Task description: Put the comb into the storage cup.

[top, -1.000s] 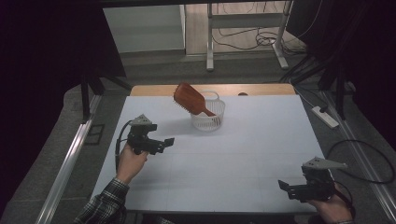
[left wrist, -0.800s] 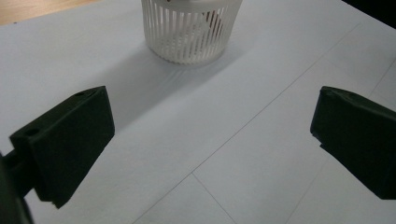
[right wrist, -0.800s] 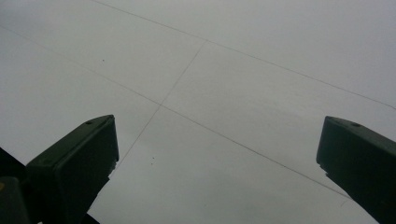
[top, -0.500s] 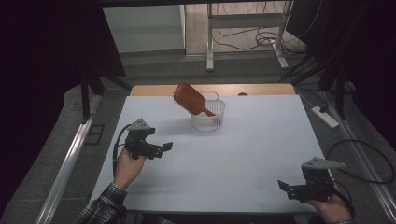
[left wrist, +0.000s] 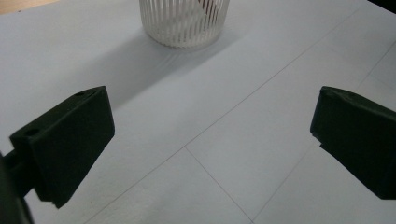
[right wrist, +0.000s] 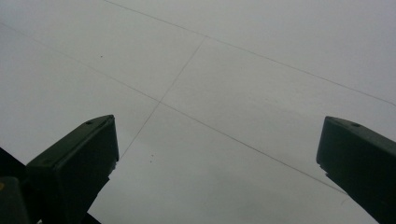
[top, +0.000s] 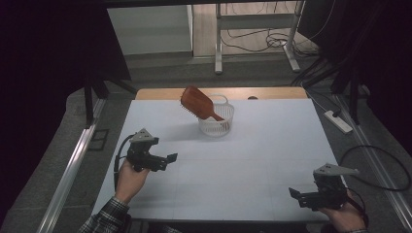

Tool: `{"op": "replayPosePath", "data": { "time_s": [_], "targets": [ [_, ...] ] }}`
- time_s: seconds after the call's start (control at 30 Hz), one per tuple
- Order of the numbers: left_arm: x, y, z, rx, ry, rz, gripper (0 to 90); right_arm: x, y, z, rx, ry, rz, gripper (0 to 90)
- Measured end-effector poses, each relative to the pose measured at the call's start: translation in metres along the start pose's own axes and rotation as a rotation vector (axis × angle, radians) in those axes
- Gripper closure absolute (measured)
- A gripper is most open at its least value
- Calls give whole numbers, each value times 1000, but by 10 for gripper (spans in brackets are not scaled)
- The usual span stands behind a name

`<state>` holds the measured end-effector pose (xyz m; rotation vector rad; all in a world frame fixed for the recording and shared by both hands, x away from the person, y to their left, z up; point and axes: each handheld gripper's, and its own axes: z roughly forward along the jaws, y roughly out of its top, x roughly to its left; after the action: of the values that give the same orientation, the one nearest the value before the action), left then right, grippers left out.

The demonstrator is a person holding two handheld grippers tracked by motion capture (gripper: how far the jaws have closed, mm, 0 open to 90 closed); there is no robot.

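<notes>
One wooden hairbrush (top: 197, 103) stands tilted in a white slatted basket (top: 216, 123), near the far middle of the white table (top: 272, 145). Its handle end is down inside the basket, and its broad head leans out over the rim toward the left and away from the person. In the left gripper view the basket (left wrist: 184, 21) is at the top edge, and a bit of the brown brush shows through the slats.

The left gripper (top: 165, 159) is the nearer one to the basket, but there is bare table between them. Its jaws are spread wide and hold nothing, and they point about toward the basket. The right gripper (top: 297, 194) is at the near right corner, well apart from the basket; its jaws are also wide and empty, and its own view looks down on bare table with thin lines.

I judge that the work concerns the brush and the basket, and that the left gripper is the one placed to reach them. To do this well, the left gripper should come high enough to pass over the rim and take the brush at the neck, below the head. The basket looks light and may tip or slide if the brush is pulled sideways, so the pull should follow the line of the handle. The right gripper could steady the basket wall.
</notes>
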<state>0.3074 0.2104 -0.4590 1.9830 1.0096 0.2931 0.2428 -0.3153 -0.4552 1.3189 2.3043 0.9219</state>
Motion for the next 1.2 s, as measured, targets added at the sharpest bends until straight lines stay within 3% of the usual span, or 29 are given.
{"op": "replayPosePath", "data": {
  "time_s": [1.2],
  "targets": [
    [-4, -38, -34, 13, 62, -54, 0, 1, 0, 1, 10, -5, -10, 0]
  ]
}}
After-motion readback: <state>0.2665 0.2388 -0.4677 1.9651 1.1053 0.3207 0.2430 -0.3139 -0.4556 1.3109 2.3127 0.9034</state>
